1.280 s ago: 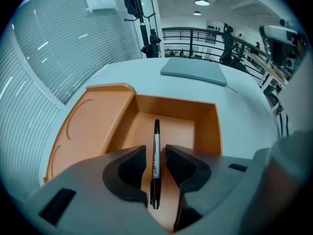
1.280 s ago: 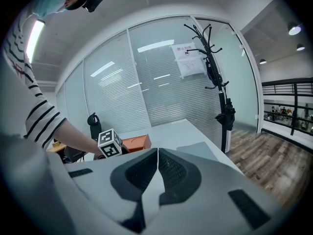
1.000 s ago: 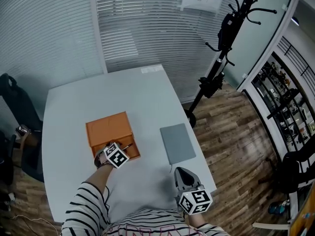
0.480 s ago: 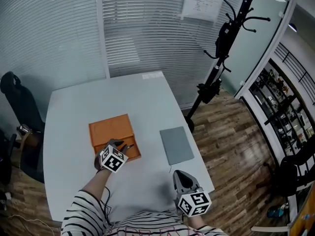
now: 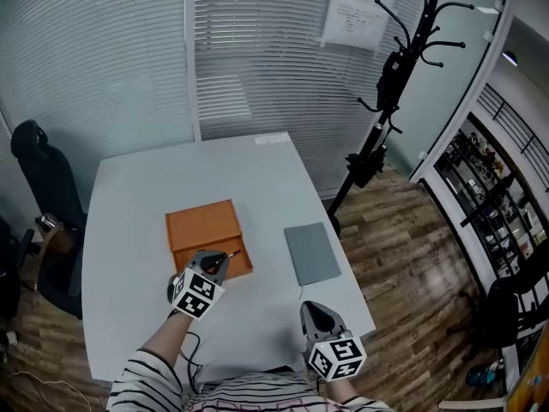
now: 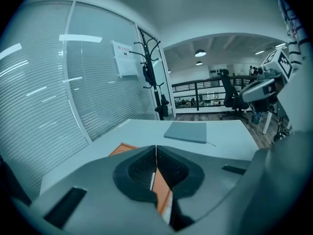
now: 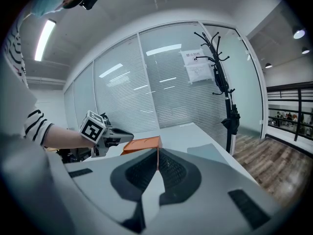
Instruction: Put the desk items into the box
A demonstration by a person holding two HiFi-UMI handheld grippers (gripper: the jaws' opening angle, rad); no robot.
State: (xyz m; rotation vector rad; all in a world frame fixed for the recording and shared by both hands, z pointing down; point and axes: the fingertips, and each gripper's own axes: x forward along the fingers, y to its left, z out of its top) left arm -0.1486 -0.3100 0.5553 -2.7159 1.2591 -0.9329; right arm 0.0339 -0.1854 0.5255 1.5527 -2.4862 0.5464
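Note:
An orange open box (image 5: 206, 227) stands on the white table (image 5: 137, 196); what lies inside it is not visible. My left gripper (image 5: 225, 258) hovers over the box's near right corner. Its jaws have just been closing and now meet with nothing between them (image 6: 156, 153); orange box wall shows below them. A flat grey pad (image 5: 312, 253) lies right of the box, also seen in the left gripper view (image 6: 186, 131). My right gripper (image 5: 310, 307) is near the table's front edge, shut and empty (image 7: 157, 153), pointing toward the box (image 7: 144, 143) and the left gripper (image 7: 128, 135).
A black coat stand (image 5: 386, 84) rises beyond the table's right side on the wood floor. An office chair (image 5: 39, 187) sits at the left edge. Blinds cover the glass wall behind. A thin cable (image 5: 299, 293) runs from the pad's near corner.
The left gripper has lifted up from the box and drawn back toward me, and its jaws went from wide open to shut. The right gripper shifted slightly.

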